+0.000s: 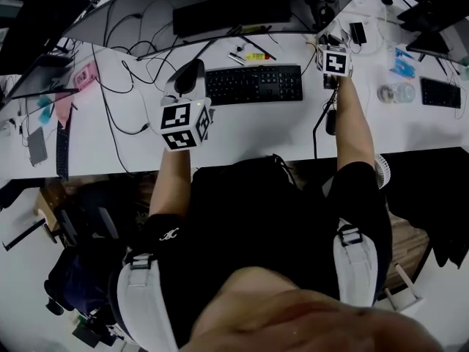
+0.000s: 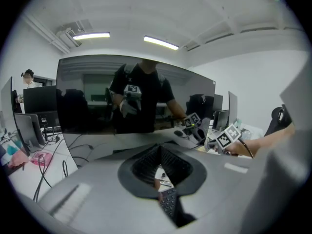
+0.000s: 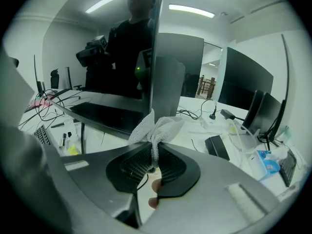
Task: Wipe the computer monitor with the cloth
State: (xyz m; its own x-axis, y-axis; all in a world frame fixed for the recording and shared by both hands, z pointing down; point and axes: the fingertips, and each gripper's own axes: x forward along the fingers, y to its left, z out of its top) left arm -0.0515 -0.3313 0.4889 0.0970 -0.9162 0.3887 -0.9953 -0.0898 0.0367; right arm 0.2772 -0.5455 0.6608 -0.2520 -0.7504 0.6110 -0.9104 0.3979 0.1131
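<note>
The cloth (image 3: 157,126) is pinched in the right gripper (image 3: 153,152), just beside the right edge of the monitor (image 3: 117,52) at the far side of the desk (image 1: 242,127). The left gripper (image 2: 158,165) is closed on nothing. The bunched cloth should be pressed lightly and drawn leftward in overlapping passes.

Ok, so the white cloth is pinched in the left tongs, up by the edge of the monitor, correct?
Not quite. The cloth is pinched in the right tongs, not the left. The right gripper view shows it bunched between them, up by the edge of the monitor. The left tongs hold nothing.
</note>
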